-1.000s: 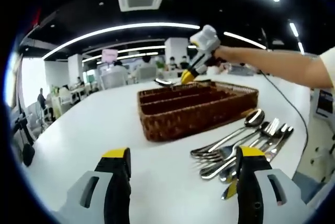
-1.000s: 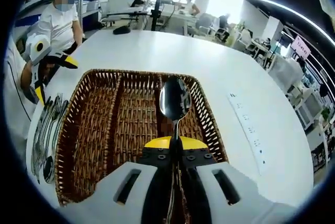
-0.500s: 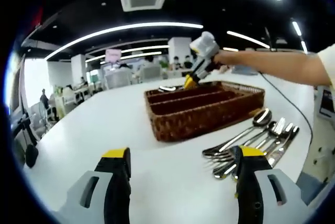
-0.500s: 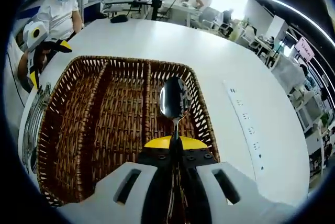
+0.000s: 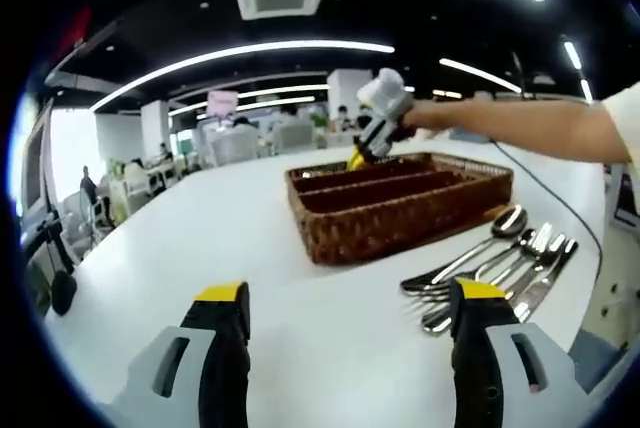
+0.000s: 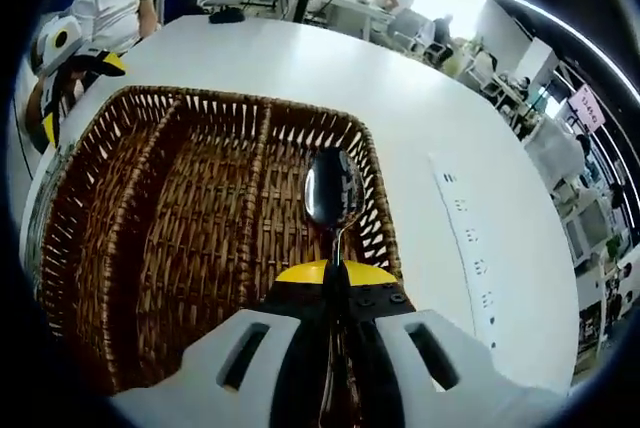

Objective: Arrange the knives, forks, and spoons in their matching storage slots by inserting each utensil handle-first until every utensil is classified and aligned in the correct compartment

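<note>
Right gripper (image 6: 334,270): jaws pressed together on the spoon (image 6: 333,191), pinching its handle. The bowl sticks out forward past the yellow tips, on the jaws' own line, over the basket (image 6: 120,158). In the right gripper view the bowl sits above the rightmost of three long compartments, close to the far right corner of the wicker rim. Cannot tell whether the spoon touches the weave.

Basket: brown wicker, two dividers running lengthwise, standing on the white table (image 6: 420,108). Compartments look bare where visible.

Left gripper (image 5: 345,298): jaws spread wide, nothing between them, held low above the table. In the left gripper view the basket (image 5: 400,210) lies ahead and slightly right, well apart from the tips. The right gripper (image 5: 358,159) shows there at the basket's far end, tips down over the rim, held by a bare forearm (image 5: 520,126) coming from the right.

Loose cutlery (image 5: 495,260): a pile of spoons and forks on the table just beside the basket's right side, near the left gripper's right jaw, handles fanned toward it. Individual pieces in the pile are hard to tell apart.

Left gripper (image 6: 62,60) also shows in the right gripper view, beyond the basket's left side.
</note>
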